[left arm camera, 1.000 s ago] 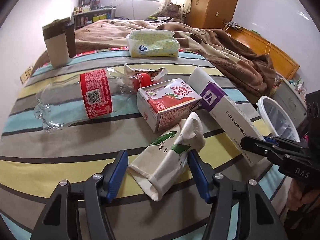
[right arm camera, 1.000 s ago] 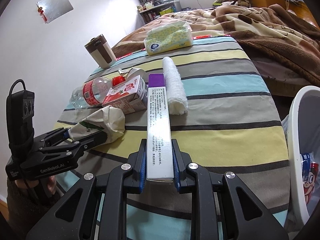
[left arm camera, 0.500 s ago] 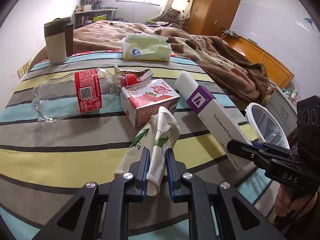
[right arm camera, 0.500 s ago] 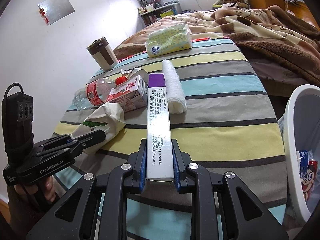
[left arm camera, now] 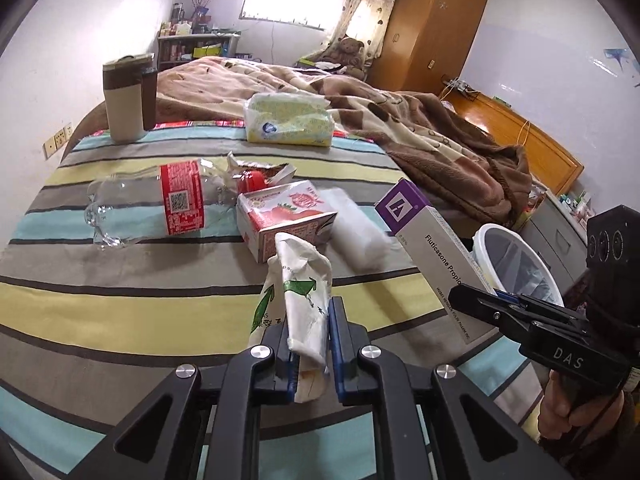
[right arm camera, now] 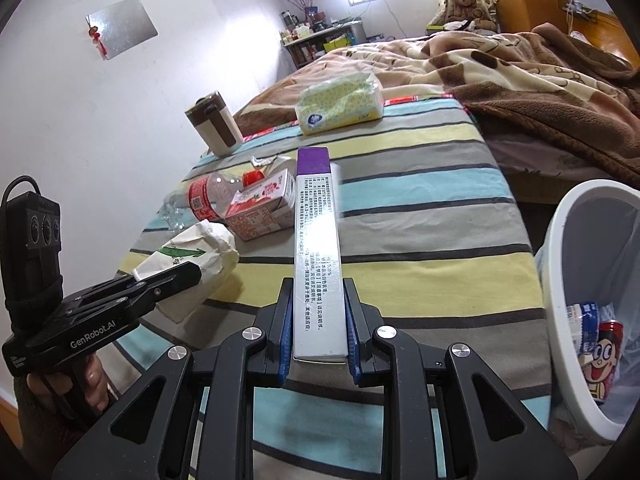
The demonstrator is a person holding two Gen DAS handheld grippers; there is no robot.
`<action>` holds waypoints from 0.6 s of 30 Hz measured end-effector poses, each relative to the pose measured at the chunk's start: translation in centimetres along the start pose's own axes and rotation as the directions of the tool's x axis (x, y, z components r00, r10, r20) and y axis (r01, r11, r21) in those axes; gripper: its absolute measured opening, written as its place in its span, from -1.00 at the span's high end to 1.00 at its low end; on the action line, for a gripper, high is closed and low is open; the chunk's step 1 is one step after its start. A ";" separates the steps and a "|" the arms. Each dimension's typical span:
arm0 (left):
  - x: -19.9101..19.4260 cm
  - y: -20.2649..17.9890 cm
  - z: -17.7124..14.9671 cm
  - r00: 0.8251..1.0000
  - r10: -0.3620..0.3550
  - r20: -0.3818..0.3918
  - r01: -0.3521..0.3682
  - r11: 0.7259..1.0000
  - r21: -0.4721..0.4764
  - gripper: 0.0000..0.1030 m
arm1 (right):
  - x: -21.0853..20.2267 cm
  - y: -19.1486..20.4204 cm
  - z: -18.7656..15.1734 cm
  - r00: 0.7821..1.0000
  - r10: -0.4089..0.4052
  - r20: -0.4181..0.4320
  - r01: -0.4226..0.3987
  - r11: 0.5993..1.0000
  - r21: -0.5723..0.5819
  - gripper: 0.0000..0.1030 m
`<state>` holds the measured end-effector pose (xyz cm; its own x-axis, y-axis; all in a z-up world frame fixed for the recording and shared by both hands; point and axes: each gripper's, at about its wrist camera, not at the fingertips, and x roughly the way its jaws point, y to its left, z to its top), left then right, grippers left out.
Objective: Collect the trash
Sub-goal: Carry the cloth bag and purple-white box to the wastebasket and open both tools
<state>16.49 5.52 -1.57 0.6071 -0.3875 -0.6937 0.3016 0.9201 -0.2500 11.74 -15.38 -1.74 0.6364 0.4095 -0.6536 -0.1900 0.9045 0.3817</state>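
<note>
Clamping crumpled white paper bag (left arm camera: 306,304) with green arrow print, left gripper (left arm camera: 311,354) jaws pinching bag's near end; rest of bag sticking forward beyond fingertips, above striped bedspread (left arm camera: 120,304). Right gripper (right arm camera: 318,336) squeezing long medicine box (right arm camera: 318,248), purple end pointing away. Strawberry milk carton (left arm camera: 286,216) and empty plastic bottle (left arm camera: 160,202) lying ahead of left claw. White trash bin (right arm camera: 560,264) sitting right of right claw.
</note>
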 end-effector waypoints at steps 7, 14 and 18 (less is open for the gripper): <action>-1.4 -1.9 0.3 0.999 -0.020 0.036 0.019 1.000 0.024 0.75 | -1.8 -0.6 0.0 0.999 -0.010 0.040 0.010 1.000 0.015 0.56; -2.2 -4.8 0.7 0.998 -0.044 0.055 0.040 0.997 0.061 0.75 | -3.9 -1.6 0.0 0.996 -0.031 0.080 0.029 0.999 0.025 0.56; -2.4 -6.6 0.9 0.996 -0.060 0.065 0.054 0.995 0.084 0.75 | -5.1 -2.5 -0.1 0.993 -0.052 0.102 0.048 0.998 0.043 0.56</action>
<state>13.66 0.32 2.36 0.6348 -0.4448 -0.6318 0.3945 0.8897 -0.2300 8.89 -19.75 0.55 0.7184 0.3478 -0.6024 -0.1274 0.9172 0.3776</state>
